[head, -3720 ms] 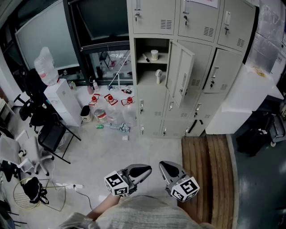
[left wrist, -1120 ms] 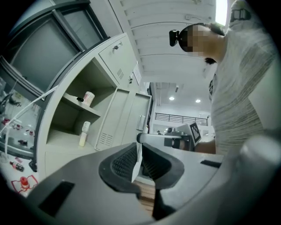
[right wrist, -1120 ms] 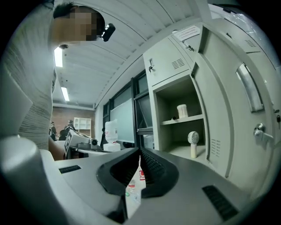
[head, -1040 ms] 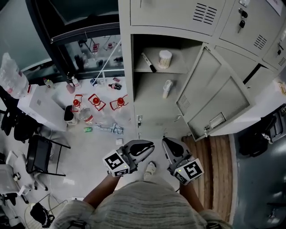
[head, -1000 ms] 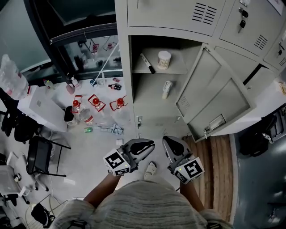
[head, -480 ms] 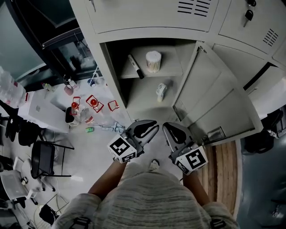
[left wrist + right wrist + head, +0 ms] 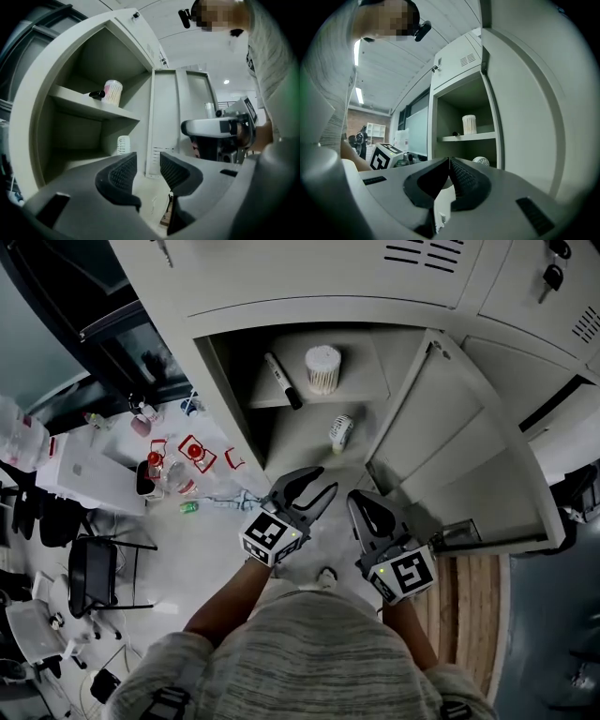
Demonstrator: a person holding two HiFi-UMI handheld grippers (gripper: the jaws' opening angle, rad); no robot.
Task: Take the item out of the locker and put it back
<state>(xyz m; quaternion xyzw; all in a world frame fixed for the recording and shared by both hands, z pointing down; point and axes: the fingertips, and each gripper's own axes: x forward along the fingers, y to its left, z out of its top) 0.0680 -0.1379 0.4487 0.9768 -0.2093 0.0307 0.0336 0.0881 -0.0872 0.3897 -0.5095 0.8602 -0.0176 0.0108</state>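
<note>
The open locker [image 7: 234, 371] holds a black marker [image 7: 282, 381] and a white cylindrical container [image 7: 322, 368] on its upper shelf. A small white ribbed item [image 7: 340, 433] stands on the lower level. My left gripper [image 7: 317, 477] points at the lower opening; its jaws have just been opening and stand open with nothing between them. In the left gripper view [image 7: 147, 161] the ribbed item [image 7: 123, 144] is ahead and a little left. My right gripper [image 7: 359, 499] is beside it, shut and empty. In the right gripper view [image 7: 449, 161] the ribbed item [image 7: 481, 161] shows just right of the jaws.
The locker door [image 7: 459, 456] swings out on the right, close to my right gripper. On the floor to the left are bottles with red caps [image 7: 192, 454], a white box [image 7: 89, 474] and a black chair [image 7: 89, 573]. Wooden flooring [image 7: 469, 615] lies at lower right.
Both grippers have come closer to the open locker, which now fills more of the head view. The left gripper's jaws went from nearly closed to open.
</note>
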